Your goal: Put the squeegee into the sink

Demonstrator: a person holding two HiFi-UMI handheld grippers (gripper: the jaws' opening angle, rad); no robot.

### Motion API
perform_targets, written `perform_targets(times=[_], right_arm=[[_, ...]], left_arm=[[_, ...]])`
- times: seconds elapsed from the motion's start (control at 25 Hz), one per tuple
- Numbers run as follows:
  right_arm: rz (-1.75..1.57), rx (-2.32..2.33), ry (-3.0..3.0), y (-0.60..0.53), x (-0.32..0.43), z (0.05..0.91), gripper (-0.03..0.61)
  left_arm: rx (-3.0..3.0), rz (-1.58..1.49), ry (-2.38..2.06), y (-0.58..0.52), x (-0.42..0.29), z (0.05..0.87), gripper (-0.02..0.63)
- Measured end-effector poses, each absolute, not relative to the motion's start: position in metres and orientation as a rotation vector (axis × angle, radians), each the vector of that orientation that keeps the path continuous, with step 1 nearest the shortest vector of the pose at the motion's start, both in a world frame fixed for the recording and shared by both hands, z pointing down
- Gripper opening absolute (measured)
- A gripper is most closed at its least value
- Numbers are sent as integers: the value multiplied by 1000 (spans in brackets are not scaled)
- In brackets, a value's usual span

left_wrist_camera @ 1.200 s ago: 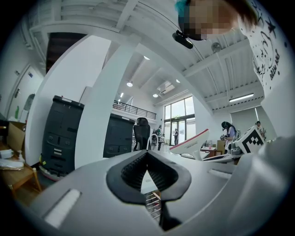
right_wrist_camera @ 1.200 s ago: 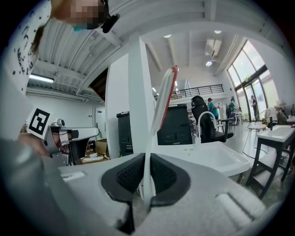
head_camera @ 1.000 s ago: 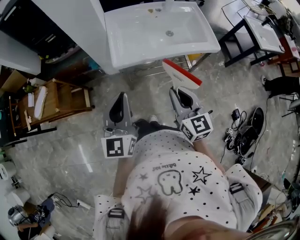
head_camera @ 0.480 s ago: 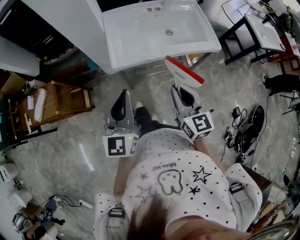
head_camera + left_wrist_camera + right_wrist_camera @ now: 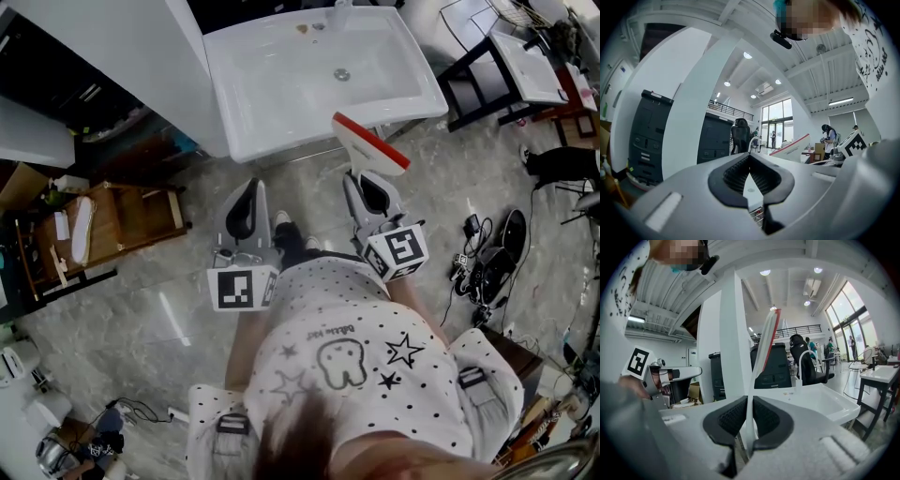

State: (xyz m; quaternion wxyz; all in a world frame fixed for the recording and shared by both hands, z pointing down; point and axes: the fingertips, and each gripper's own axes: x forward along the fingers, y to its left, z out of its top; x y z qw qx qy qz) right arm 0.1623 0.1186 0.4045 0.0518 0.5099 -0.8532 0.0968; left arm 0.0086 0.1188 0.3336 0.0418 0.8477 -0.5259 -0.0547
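a grey, glossy stone-tile floor (image 5: pixel 169 309) ran under everything, cluttered at its edges with cables, shoes and boxes. at the far side stood the white sink (image 5: pixel 244 112). its basin held only the metal drain (image 5: pixel 341 73) and a few small bits near the tap, too small to identify. a second white basin (image 5: pixel 530 66) sat on a black frame off to the right.

the right gripper (image 5: pixel 364 178) had its jaws narrowed onto the thin white handle of the squeegee (image 5: pixel 367 145), the pads pressing it from both sides. the squeegee's wide white blade with its red edge stuck out ahead of the jaws, above the floor and just short of the sink's front rim, not in the basin. in the right gripper view the squeegee (image 5: pixel 761 352) rose upright from between the pads, with the sink (image 5: pixel 834 408) ahead and to the right.

the left gripper (image 5: pixel 249 192) hung beside it, well apart. its jaws (image 5: pixel 749 157) were closed tip to tip with nothing between them.

each gripper carried a cube with black-and-white square markers (image 5: pixel 241 288). the person's dotted white shirt (image 5: pixel 356 366) bore stars, a tooth-like outline and a short line of print too small to read.
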Motion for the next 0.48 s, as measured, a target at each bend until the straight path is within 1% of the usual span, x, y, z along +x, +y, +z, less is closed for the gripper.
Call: perform_targets(times=[0.48], right_arm=[[281, 1626, -2550, 65, 131, 401, 28]], left_arm=[[2618, -170, -1546, 57, -25, 334, -5]])
